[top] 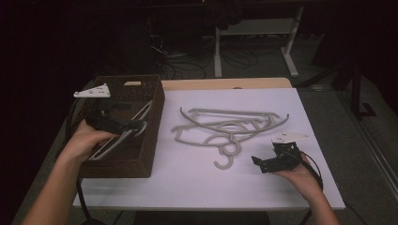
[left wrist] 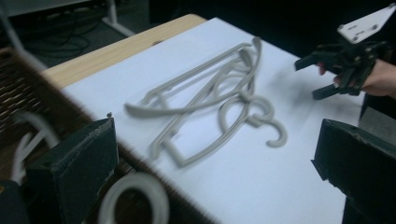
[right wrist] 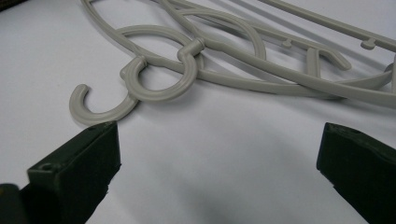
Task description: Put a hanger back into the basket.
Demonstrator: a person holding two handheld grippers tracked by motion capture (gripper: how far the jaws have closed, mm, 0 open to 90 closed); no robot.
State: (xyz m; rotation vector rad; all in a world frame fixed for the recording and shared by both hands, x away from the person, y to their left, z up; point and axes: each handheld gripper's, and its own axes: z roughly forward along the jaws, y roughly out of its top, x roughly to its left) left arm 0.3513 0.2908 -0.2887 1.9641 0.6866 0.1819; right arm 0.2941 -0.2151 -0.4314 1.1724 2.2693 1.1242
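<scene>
From above, the left tongs (top: 133, 126) hover over a hanger (top: 123, 133) in the basket (top: 157, 136) while grey hangers (top: 225, 127) lie tangled on the table (top: 197, 183); both gripper views show spread jaws, the right tongs (right wrist: 217, 154) just beside a hook (right wrist: 100, 105).

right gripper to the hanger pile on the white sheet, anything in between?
Nothing visible. The right gripper is open, and only bare white sheet lies between its jaws and the nearest hook of the grey hangers.
</scene>
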